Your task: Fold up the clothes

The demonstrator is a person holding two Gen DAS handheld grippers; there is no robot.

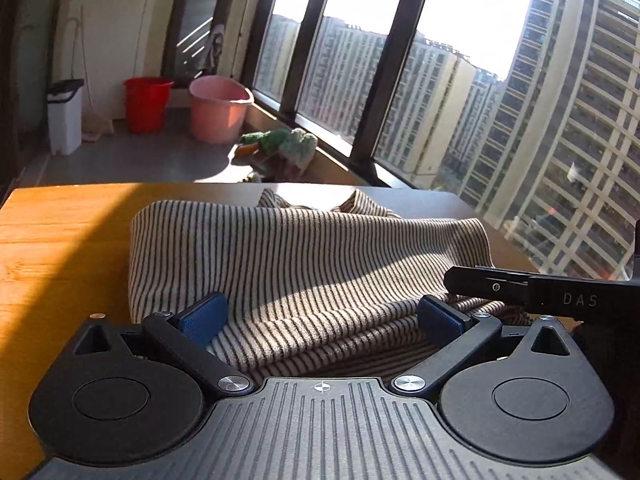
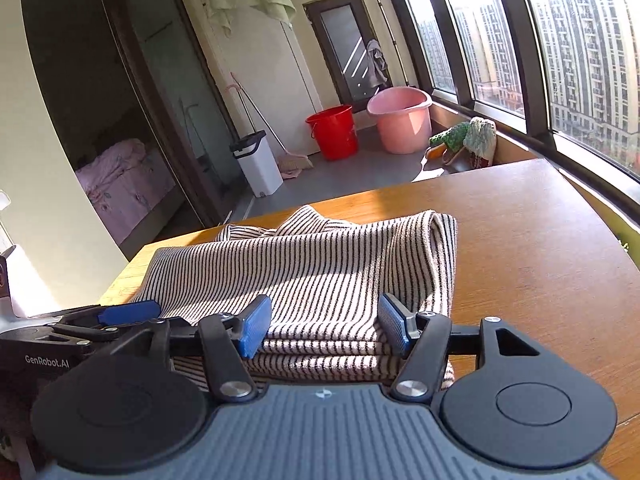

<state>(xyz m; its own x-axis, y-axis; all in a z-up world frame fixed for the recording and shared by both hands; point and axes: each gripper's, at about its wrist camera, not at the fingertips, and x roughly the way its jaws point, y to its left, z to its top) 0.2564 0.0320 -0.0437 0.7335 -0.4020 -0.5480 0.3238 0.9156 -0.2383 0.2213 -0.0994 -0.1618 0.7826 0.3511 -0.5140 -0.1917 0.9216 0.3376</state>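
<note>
Sunlit wooden table (image 2: 520,240) bears a folded striped garment (image 2: 320,264), stripes running away, both claws (image 1: 320,318) (image 2: 324,326) apart.

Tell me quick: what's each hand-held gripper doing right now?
Left hand-held gripper: open, holding nothing, over the folded black-and-white striped knit garment.
Right hand-held gripper: open, holding nothing, pads apart at the garment's near edge.

A wooden counter (image 2: 520,240) carries one folded striped garment (image 2: 320,264), lying in layers near its front edge, partly sunlit
</note>
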